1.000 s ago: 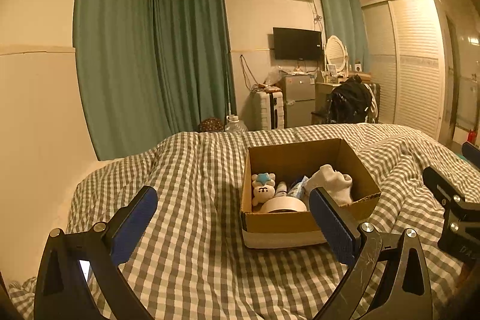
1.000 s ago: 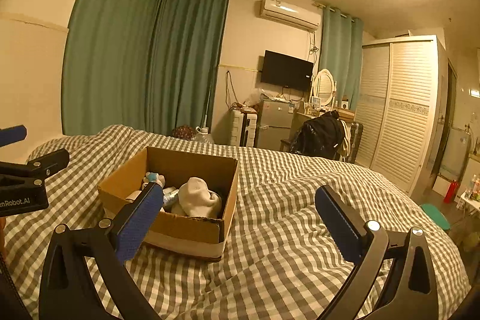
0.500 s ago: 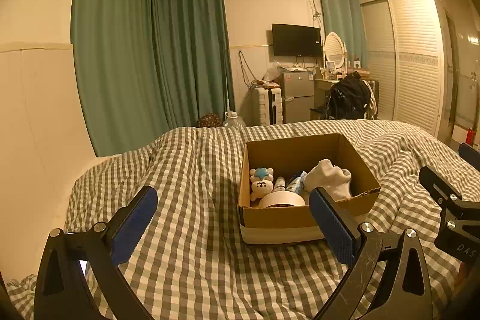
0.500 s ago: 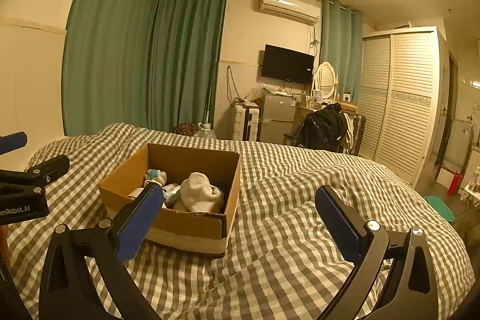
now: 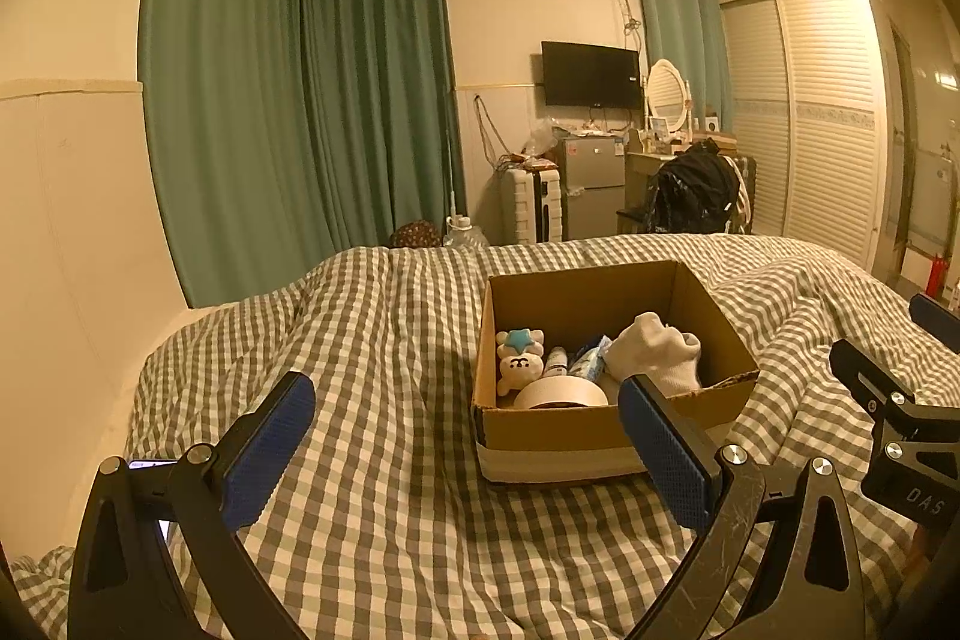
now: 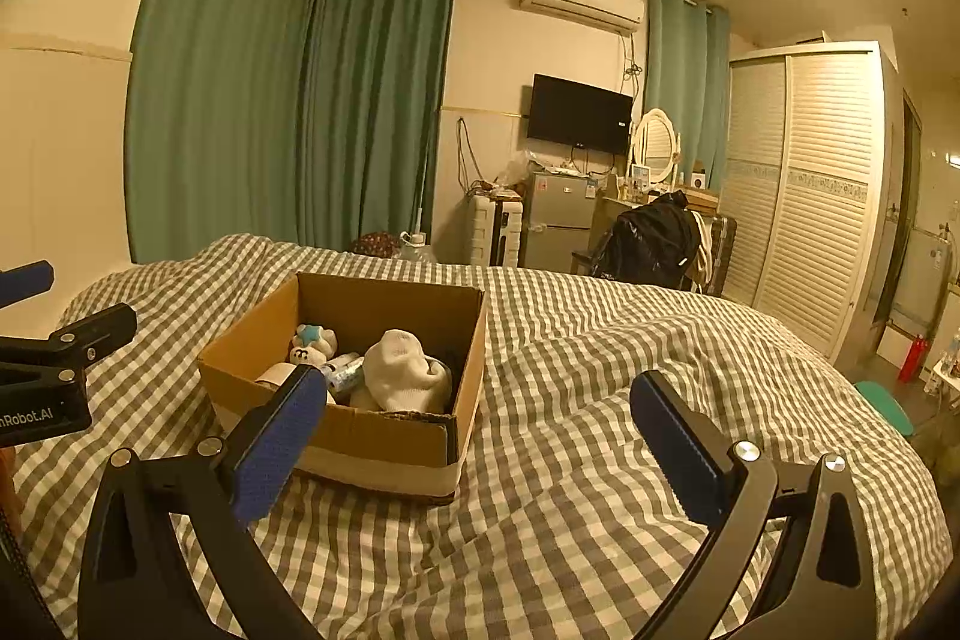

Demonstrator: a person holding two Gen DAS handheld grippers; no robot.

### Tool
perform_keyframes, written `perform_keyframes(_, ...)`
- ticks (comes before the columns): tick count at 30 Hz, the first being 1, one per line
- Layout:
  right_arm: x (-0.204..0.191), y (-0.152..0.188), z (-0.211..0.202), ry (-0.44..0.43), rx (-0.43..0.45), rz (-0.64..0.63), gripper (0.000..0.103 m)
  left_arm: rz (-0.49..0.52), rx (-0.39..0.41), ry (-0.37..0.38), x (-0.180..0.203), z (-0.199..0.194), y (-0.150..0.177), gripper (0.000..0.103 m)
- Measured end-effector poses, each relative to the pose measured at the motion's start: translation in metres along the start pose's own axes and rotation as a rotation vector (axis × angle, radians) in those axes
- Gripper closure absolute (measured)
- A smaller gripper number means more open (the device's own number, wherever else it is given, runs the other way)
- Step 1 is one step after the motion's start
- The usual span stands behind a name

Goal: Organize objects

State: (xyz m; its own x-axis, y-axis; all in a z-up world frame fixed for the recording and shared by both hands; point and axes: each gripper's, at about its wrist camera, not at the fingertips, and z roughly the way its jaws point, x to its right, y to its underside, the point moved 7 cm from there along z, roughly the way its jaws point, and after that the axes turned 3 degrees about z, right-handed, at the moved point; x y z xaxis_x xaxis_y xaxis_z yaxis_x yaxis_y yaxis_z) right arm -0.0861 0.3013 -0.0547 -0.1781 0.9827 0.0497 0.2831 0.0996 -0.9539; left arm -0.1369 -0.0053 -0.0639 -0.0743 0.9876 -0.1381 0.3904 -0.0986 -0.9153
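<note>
Big rumpled checked duvet (image 5: 372, 460), square cardboard box (image 6: 360, 436) sits on it w/ knit white socks (image 6: 408, 370), tape roll (image 5: 561, 394), fuzzy lil plush (image 5: 519, 361) inside. Left gripper (image 5: 465, 451) & right gripper (image 6: 477, 436) both spread wide, nothing in 'em, hovering near the box.

The right gripper (image 6: 477, 421) was held with its blue pads wide apart and nothing between them. Ahead and to its left, a cardboard box (image 6: 384, 439) was seen on the checked blanket (image 6: 600, 400), with a white sock (image 6: 405, 370), a plush toy (image 6: 312, 343) and a tape roll (image 6: 276, 373) inside. The left gripper (image 6: 42, 358) was seen at the far left edge.
</note>
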Motion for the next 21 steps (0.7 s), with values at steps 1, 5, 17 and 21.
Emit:
perform_keyframes(1, -0.0001, 0.0002, 0.0005, 0.000, -0.002, 0.002, 0.001, 0.000, -0.002, -0.002, -0.0004, 0.0004, 0.0003, 0.000)
perform_keyframes(5, 0.0000, 0.0009, 0.0015, 0.001, -0.007, 0.005, 0.001, 0.001, -0.002, -0.007, -0.0007, 0.0001, 0.0010, 0.000)
perform_keyframes(17, -0.0003, 0.0032, 0.0034, 0.001, -0.015, 0.001, 0.001, 0.000, -0.015, 0.001, -0.0023, 0.0005, 0.0008, 0.000)
perform_keyframes(21, 0.0002, 0.0038, 0.0042, 0.001, -0.020, 0.002, 0.001, 0.002, -0.012, -0.001, -0.0016, 0.0000, 0.0007, 0.000)
